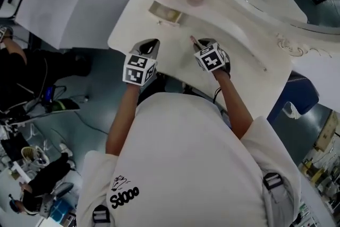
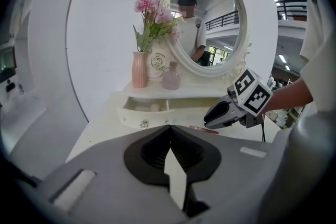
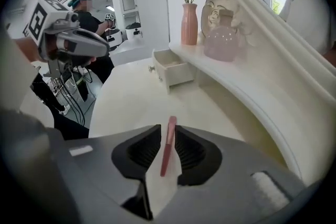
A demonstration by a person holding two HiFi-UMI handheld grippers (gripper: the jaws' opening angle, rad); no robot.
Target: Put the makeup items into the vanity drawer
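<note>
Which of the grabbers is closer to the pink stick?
Right. The right gripper is clamped on the pink stick, which is held between its jaws. The left gripper, shut and empty, sits apart to the stick's left.

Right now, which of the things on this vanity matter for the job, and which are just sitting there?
For the job: pink makeup stick, gripped between the jaws of the right gripper; open drawer, where it goes.
Just there: pink vase of flowers; pink bottle; mirror.
</note>
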